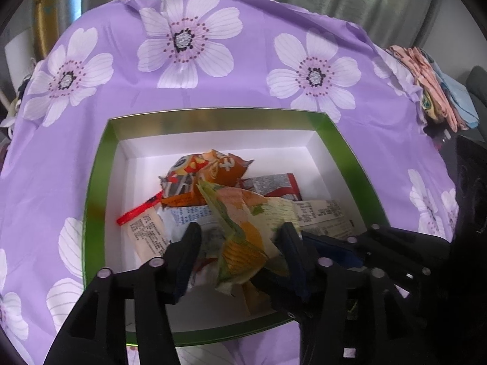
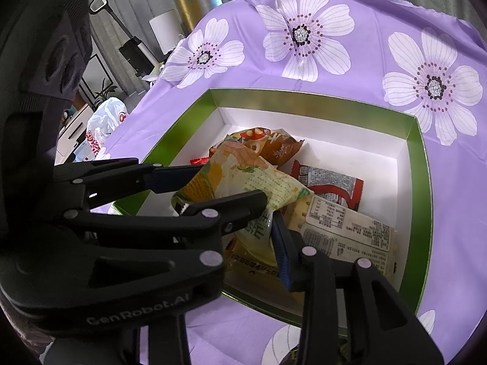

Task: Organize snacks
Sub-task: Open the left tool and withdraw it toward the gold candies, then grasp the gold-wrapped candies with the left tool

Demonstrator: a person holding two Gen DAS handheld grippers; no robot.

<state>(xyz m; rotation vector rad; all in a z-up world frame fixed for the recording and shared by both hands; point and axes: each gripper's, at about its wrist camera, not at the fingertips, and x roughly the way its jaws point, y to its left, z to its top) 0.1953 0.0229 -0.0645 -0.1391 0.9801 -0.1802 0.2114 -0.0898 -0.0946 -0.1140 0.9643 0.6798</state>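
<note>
Lowering the yellow snack bag (image 1: 243,237) into the box (image 1: 94,182), our left tool (image 1: 240,243) grips it, right tool (image 2: 268,213) likewise; next we release.

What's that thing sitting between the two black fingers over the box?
A yellow-green snack packet, held between the left gripper fingers above the green box. The left wrist view shows it best.

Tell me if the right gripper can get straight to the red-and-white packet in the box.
Probably not: the yellow-green snack bag and the left gripper lie between the right gripper and the red-and-white packet.
</note>
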